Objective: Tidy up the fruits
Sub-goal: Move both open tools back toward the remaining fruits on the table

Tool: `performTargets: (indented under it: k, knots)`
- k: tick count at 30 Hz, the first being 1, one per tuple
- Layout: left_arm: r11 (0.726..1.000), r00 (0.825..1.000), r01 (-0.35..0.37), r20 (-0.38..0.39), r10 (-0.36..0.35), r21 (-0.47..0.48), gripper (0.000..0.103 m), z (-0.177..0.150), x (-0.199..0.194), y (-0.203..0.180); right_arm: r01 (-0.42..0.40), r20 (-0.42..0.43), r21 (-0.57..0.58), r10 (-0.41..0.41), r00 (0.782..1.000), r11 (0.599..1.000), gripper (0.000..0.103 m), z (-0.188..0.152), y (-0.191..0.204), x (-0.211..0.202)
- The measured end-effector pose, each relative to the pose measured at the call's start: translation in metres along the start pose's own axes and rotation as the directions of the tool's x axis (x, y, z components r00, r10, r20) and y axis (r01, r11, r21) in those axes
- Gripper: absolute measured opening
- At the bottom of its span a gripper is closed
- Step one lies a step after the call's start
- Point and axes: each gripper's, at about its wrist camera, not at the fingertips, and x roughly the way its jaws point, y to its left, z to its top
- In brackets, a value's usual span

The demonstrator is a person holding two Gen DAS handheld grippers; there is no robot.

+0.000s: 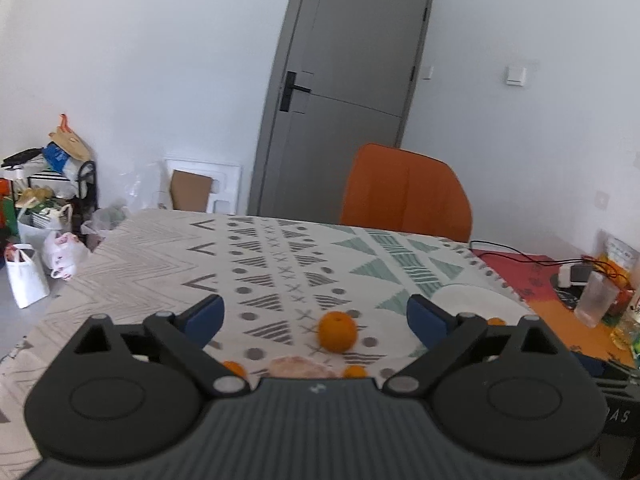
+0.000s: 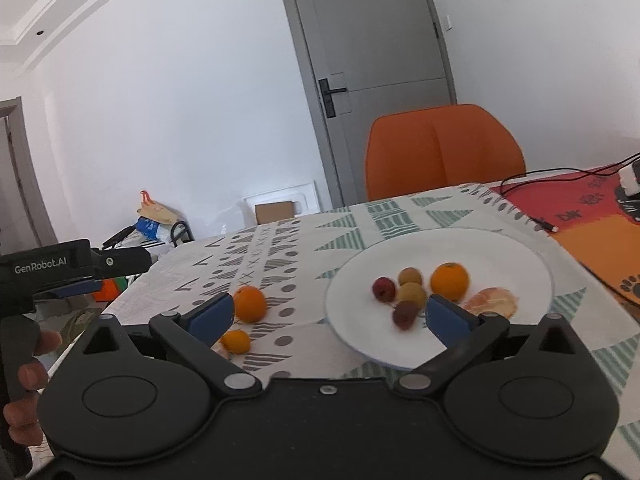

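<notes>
Gaping left claw [image 1: 316, 316] faces 1 orange [image 1: 337, 331].

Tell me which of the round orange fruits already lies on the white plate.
The large round orange at the white plate's far side; the other two orange fruits lie on the patterned tablecloth.

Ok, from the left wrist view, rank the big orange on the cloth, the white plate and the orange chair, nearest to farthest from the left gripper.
Measured from the open left gripper:
1. Big orange, on the cloth between the fingers, slightly right of centre.
2. White plate, just beyond the right finger, to the right.
3. Orange chair, behind the table's far edge, right of centre.
</notes>
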Motion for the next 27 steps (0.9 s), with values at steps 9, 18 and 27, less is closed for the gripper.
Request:
performTargets:
  k: [9,18,27]
  knots:
    - [0.998,1.000,-0.015,-0.007,0.015,-0.055,0.097,-0.004,-0.006,0.032,-0.060,-0.033,-0.022,0.060,0.998,0.998,0.103,-0.005,0.022,0.010]
    - [0.995,0.999,-0.042,-0.026,0.040,-0.086,0.096,-0.016,-0.005,0.053,-0.117,-0.077,-0.042,0.113,0.991,0.992,0.103,-0.011,0.039,0.027]
    - [0.994,0.997,-0.039,-0.068,0.032,-0.100,0.082,-0.026,0.010,0.065,-0.159,-0.157,-0.046,0.150,0.976,0.986,0.086,-0.017,0.052,0.050]
